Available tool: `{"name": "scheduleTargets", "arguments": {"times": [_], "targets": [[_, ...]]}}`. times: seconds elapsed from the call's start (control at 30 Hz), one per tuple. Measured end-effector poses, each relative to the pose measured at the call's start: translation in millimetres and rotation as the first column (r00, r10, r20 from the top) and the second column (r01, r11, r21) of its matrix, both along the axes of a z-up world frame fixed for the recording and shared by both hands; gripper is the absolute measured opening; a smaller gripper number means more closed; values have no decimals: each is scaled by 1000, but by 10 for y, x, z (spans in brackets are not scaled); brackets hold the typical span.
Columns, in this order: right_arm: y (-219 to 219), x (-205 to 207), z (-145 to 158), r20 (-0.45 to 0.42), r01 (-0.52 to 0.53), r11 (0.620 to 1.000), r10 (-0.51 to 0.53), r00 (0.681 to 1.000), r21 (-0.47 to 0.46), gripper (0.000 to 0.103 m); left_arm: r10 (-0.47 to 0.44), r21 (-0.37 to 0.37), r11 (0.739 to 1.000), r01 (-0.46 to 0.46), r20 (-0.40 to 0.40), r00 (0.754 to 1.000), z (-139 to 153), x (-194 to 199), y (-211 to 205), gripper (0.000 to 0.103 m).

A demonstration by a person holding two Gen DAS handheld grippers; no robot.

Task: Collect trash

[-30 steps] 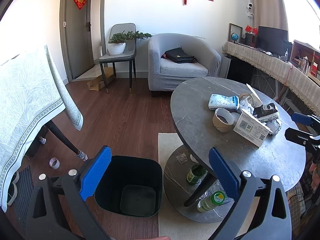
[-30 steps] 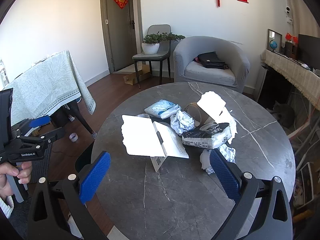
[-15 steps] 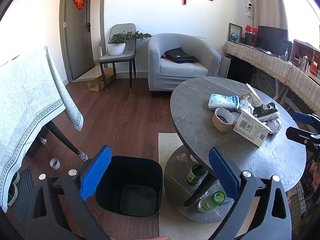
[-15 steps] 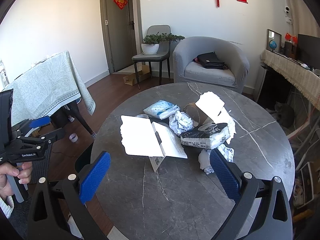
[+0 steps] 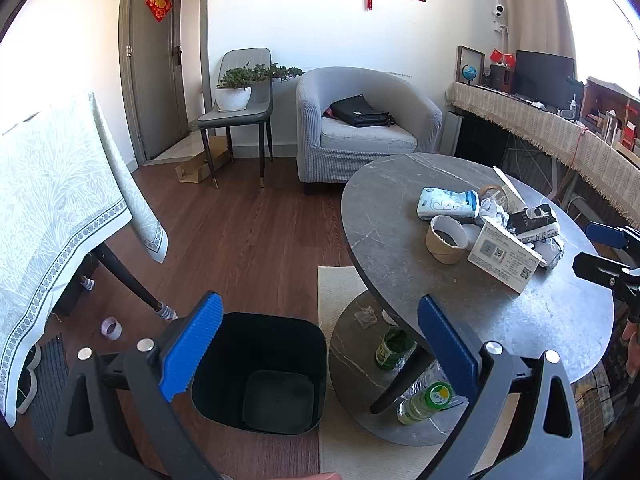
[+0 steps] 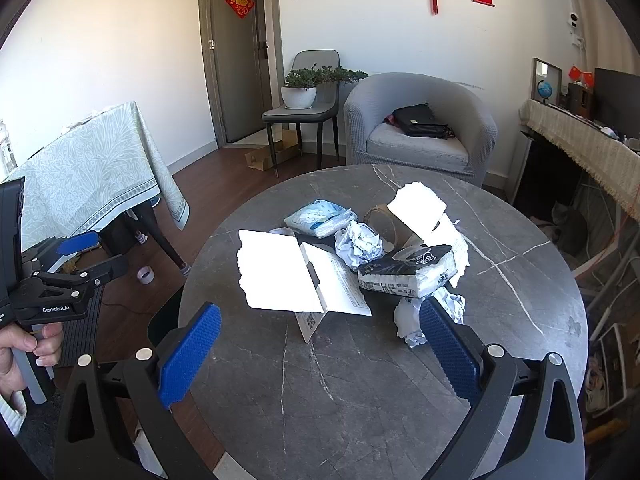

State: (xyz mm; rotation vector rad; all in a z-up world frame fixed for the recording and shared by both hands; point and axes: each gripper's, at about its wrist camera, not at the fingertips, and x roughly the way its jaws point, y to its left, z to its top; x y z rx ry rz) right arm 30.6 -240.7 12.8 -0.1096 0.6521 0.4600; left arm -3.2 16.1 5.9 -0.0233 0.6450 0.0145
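A heap of trash sits untouched near the middle of the round grey table (image 6: 520, 360): a white carton (image 6: 296, 276) with its flap up, a black-and-white tissue pack (image 6: 408, 272), crumpled paper (image 6: 358, 245), a blue-printed wipes packet (image 6: 320, 218) and a cardboard tape roll (image 5: 446, 239). Compared with the frames a second earlier, almost nothing has moved. The pile lies as it did, and the right gripper (image 6: 316, 344) has crept only slightly nearer to it, its blue-padded jaws spread wide and holding nothing. It hovers above the near part of the tabletop, apart from the carton just ahead.

The left gripper (image 5: 316, 344), equally wide open and empty, hangs over the black bin (image 5: 260, 376) standing on the wood floor beside the table's base; the bin looks empty. A hand (image 6: 24, 354) grips its handle at the left edge of the right-wrist view.

Collection has evidently not begun. The small advance suggests the right gripper is lining up on the nearest piece, probably the carton or the crumpled paper by its right jaw, before carrying it across to the bin.
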Motion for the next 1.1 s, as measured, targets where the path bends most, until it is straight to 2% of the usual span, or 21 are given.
{"name": "scheduleTargets", "arguments": {"times": [0.4,0.63,0.9,1.0,1.1], "targets": [[2,1,-10,-6,0,1000,0,1000,-5,100,-10,8,1000,10,1,1000,-6,-6,-44,100],[-34,6,-64,-22,11,1000,-11,1000,-20,100,-61,-34,998,62,32,998,46,-45,-125,100],[-227,31,-146,-49,60,998,-60,997,-7,100,-109,-45,993,111,49,993,72,-43,-324,98],[-312,39,-162,-53,79,997,-79,996,-3,100,-131,-44,990,133,48,990,69,-30,-429,87],[-371,28,-171,-52,84,996,-84,995,-2,100,-161,-73,984,163,39,986,52,-3,-503,84]]}}
